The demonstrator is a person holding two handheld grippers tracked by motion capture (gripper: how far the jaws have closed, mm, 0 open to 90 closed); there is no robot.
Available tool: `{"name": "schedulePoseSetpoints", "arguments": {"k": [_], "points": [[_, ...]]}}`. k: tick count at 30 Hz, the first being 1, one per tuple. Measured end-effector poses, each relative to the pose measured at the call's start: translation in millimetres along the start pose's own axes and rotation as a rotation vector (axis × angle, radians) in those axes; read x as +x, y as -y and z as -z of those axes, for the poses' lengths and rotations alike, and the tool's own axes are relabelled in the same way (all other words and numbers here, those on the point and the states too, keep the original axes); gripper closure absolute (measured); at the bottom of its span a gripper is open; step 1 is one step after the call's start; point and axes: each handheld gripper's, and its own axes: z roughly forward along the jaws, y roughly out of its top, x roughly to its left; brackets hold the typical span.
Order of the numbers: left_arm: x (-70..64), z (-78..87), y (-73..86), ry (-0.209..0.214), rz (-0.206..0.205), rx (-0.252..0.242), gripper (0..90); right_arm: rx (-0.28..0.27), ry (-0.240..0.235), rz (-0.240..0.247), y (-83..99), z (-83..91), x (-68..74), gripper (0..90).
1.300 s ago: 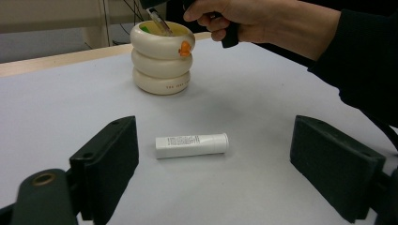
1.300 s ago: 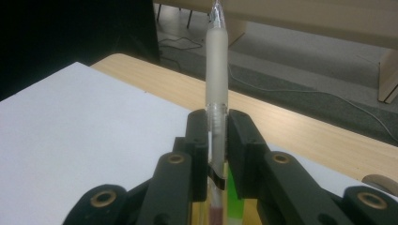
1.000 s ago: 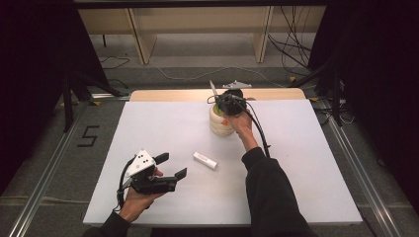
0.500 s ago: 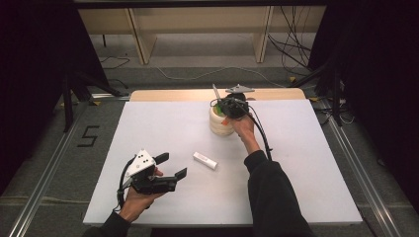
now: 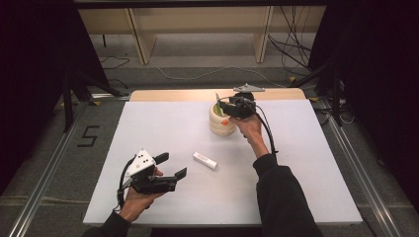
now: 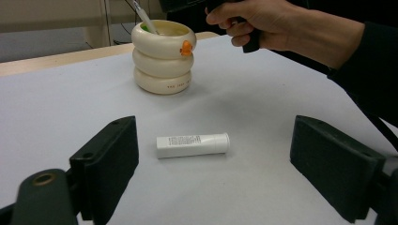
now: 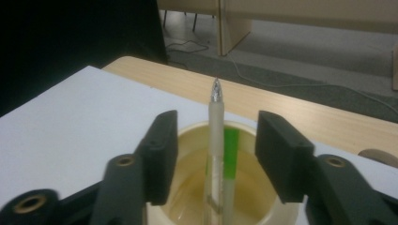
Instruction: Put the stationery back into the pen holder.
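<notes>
A cream ringed cup (image 5: 221, 122) stands at the table's far middle; it appears again in the left gripper view (image 6: 162, 61). A translucent pen (image 7: 216, 140) and a green item (image 7: 230, 146) stand inside it. My right gripper (image 5: 223, 105) hovers over the cup's rim, open, its jaws either side of the pen without touching it (image 7: 216, 126). A small white tube (image 5: 205, 160) lies flat mid-table. My left gripper (image 5: 173, 165) is held low at the front left, open and pointing at the tube (image 6: 192, 145), which lies just beyond its jaws (image 6: 213, 129).
The white table top (image 5: 306, 163) has a wooden strip (image 5: 173, 95) along its far edge. Metal rails (image 5: 44, 187) run along both sides. Cables and shelf legs (image 5: 262, 44) lie on the floor beyond. The person's right forearm (image 6: 319, 33) reaches over the table's right half.
My right gripper has shifted slightly right and back above the cup, and the pen now stands lower in it. My left gripper and the tube have stayed put.
</notes>
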Motion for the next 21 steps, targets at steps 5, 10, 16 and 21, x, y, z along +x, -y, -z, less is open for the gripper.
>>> {"name": "schedulePoseSetpoints", "arguments": {"k": [5, 10, 16, 21], "points": [[-0.1, -0.5, 0.4, -0.003, 0.000, -0.001, 15.2, 0.018, -0.026, 0.023, -2.2, 14.7, 5.8, 40.1], [-0.1, -0.8, 0.5, -0.002, -0.002, 0.003, 15.2, 0.058, -0.071, 0.066, -1.9, 27.3, 18.2, 35.6], [0.6, -0.3, 0.6, -0.005, -0.007, 0.008, 15.2, 0.110, -0.143, 0.088, 0.3, 38.4, 34.0, 33.6], [0.3, -0.5, 0.7, -0.006, -0.006, 0.007, 15.2, 0.153, -0.185, 0.114, 6.2, 41.8, 46.0, 33.0]]}}
